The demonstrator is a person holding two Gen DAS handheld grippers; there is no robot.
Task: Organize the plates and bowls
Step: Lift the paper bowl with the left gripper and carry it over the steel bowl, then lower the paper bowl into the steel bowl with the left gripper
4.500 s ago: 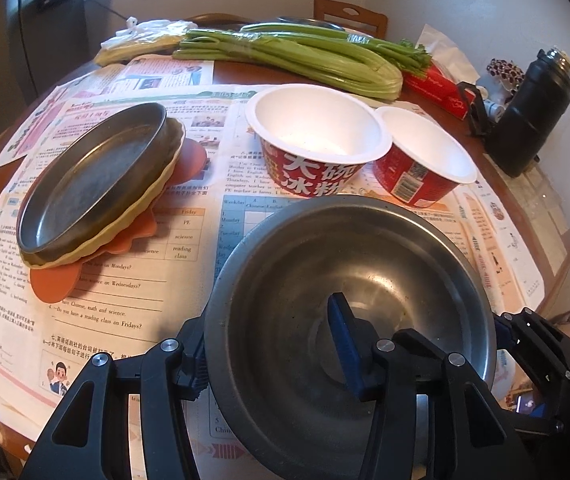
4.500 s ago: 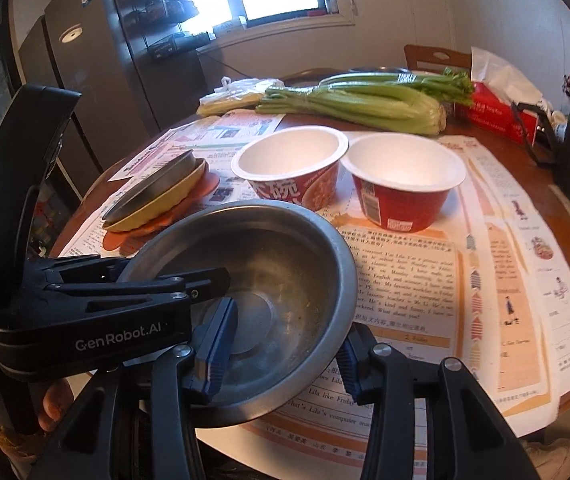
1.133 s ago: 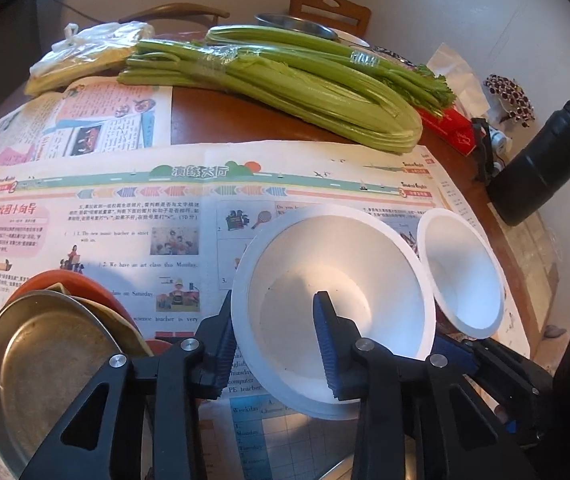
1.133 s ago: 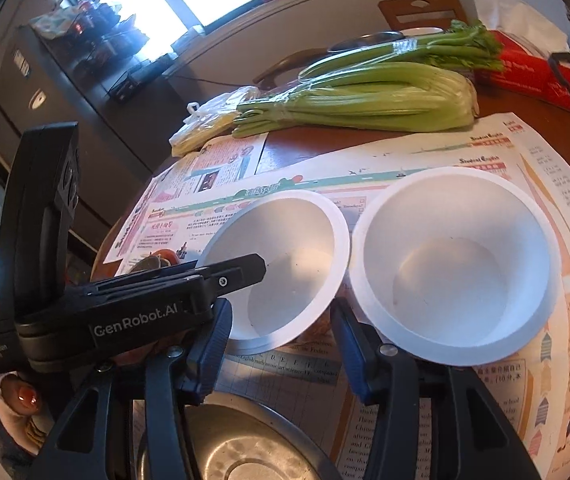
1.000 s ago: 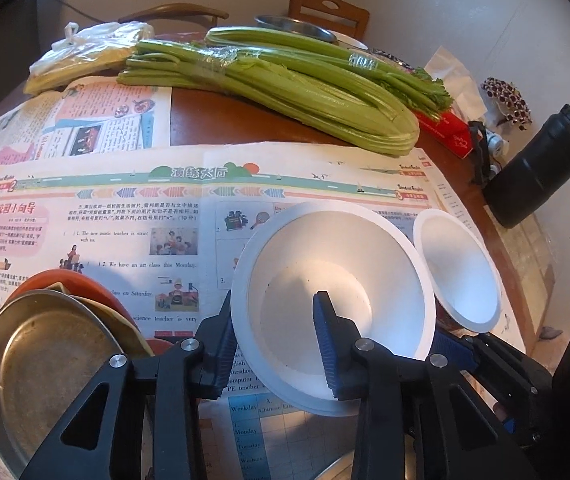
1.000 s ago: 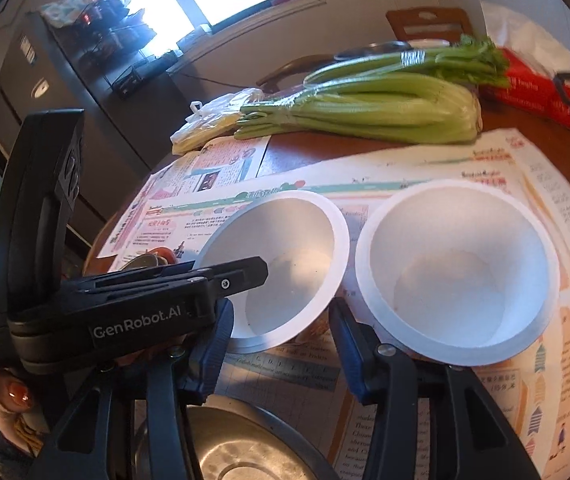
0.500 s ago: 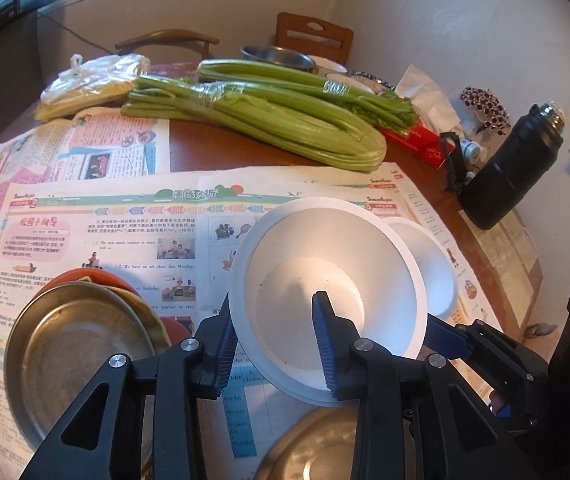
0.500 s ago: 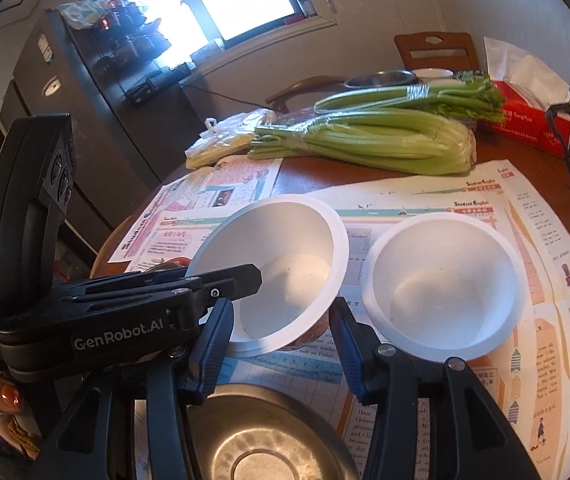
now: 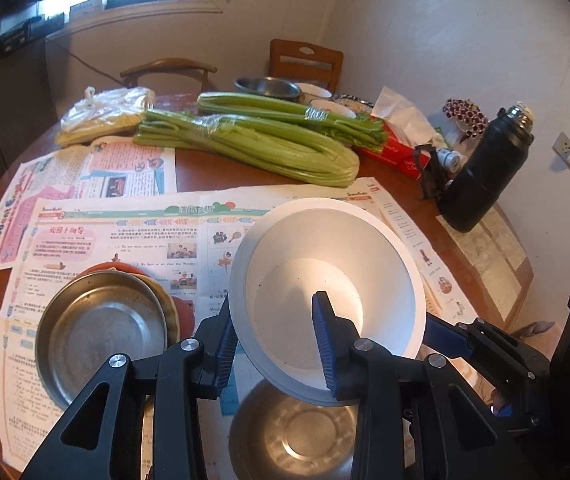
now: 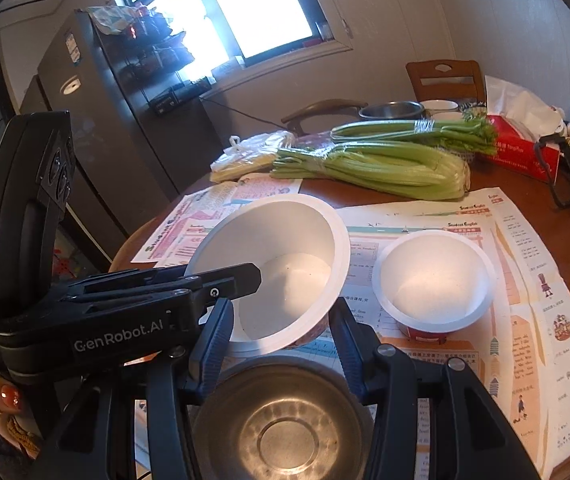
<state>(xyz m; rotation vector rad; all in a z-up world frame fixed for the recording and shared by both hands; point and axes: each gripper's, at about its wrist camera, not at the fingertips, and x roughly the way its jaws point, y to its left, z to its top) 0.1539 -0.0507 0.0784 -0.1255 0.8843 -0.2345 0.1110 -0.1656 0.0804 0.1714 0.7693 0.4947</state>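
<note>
While the left hand-held gripper (image 9: 275, 344) clamps the near rim of one paper bowl (image 9: 327, 300), one finger inside and one outside, that bowl hangs tilted above the bench (image 9: 221, 168), over the steel bowl (image 9: 293, 436) and near the second paper bowl (image 10: 435, 284). Plates look sorted: a steel plate (image 9: 101, 336) sits stacked on a yellow one (image 9: 165, 300) and an orange one (image 9: 183, 314) at the left. Judging by this, the bowls are about half done; the lifted bowl seems bound for nesting, probably with its twin, and the steel bowl remains loose. The right hand-held gripper (image 10: 283, 344) is nearly shut; its fingers flank the lifted bowl's base in its own view, but whether they press on it I cannot tell.
</note>
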